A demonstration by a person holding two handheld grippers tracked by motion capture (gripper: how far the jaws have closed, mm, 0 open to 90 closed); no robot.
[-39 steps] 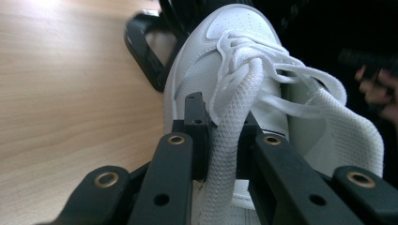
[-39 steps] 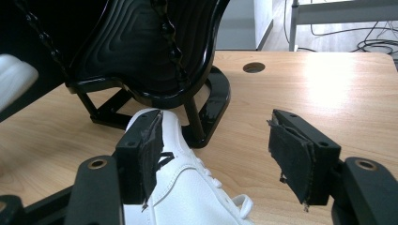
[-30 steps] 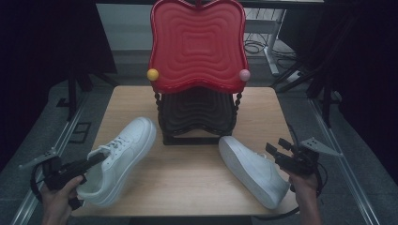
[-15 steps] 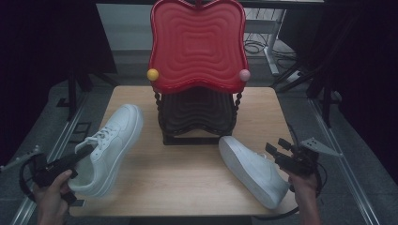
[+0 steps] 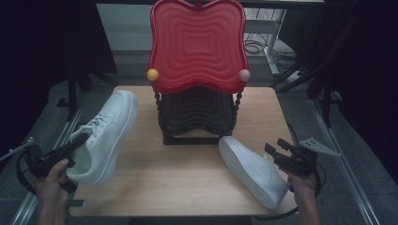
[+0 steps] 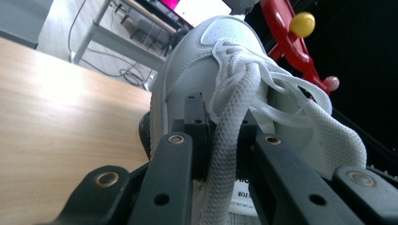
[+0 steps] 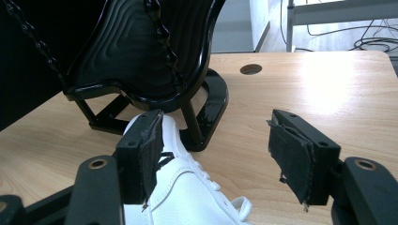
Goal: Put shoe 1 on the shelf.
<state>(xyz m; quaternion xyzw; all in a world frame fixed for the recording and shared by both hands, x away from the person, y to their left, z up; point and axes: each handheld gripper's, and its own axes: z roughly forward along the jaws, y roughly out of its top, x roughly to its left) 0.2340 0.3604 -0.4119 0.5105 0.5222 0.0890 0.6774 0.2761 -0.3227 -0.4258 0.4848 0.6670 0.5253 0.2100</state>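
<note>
We are working at a wooden table [image 5: 187,180] with a two-tier shoe rack: a red upper shelf [image 5: 198,44] above a black lower shelf [image 5: 197,110]. The upper shelf carries a yellow knob [image 5: 152,74] on one side and a pink knob [image 5: 244,75] on the other.

Left gripper [image 5: 70,147]: our jaws are clamped on the left white sneaker [image 5: 105,133] at its opening. In the left gripper view the two black jaws pinch the mesh tongue [image 6: 230,140] between them, with the laces [image 6: 263,79] bunched just above. In the high view the sneaker is tilted, toe pointing away from us toward the rack, at the left edge of the table. Whether its sole touches the tabletop we cannot tell.

Right gripper [image 5: 286,157]: our jaws stand apart with nothing between them. In the right gripper view the pads [image 7: 152,150] show wear, and the gap between them frames bare tabletop. The right white sneaker [image 5: 253,171] lies on the table just in front of the rack base [image 7: 206,110], toe toward the rack, heel near the right hand [image 5: 302,185]. The gripper sits just beside this sneaker's heel end; one jaw overlaps the sneaker in the right gripper view, but contact is not clear.

A round cable hole [image 7: 250,69] is cut into the table beyond the rack.
</note>
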